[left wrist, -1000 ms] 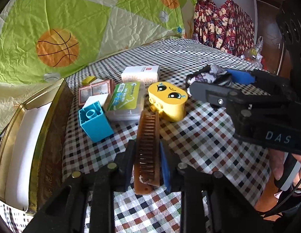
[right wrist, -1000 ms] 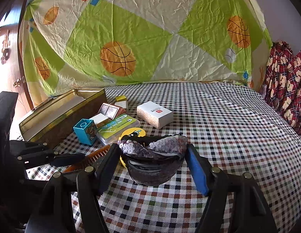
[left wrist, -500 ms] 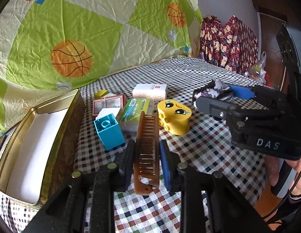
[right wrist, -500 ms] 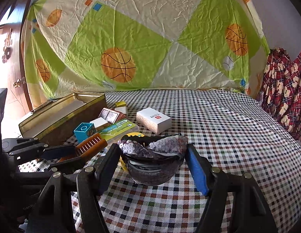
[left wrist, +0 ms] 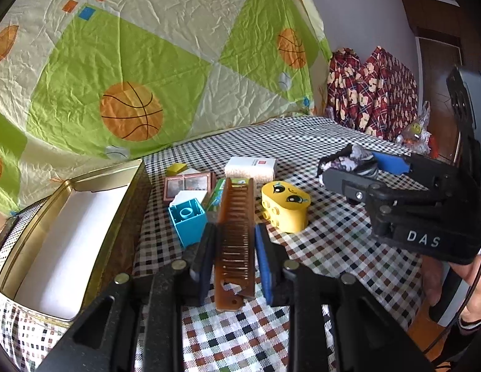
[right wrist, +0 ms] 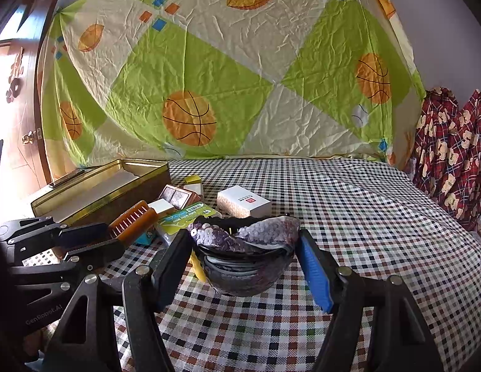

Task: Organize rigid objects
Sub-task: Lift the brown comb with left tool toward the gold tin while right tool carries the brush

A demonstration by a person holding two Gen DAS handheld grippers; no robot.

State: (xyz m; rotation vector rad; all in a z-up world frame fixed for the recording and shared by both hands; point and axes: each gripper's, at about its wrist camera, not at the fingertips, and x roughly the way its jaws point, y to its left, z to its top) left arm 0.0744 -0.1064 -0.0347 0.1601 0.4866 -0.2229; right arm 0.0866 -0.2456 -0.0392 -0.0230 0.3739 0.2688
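Left gripper (left wrist: 232,252) lifted the brown comb (left wrist: 235,241) off the checked cloth, jaws clamped on it. Right gripper (right wrist: 245,259) unchanged, half-open around sequin purse (right wrist: 245,249). Likely next: comb into gold tin (left wrist: 94,176).

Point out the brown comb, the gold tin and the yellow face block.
brown comb (left wrist: 235,217), left wrist view, on the middle of its toothed face.
gold tin (left wrist: 138,167), left wrist view, on its far rim corner.
yellow face block (left wrist: 285,195), left wrist view, on its printed top.
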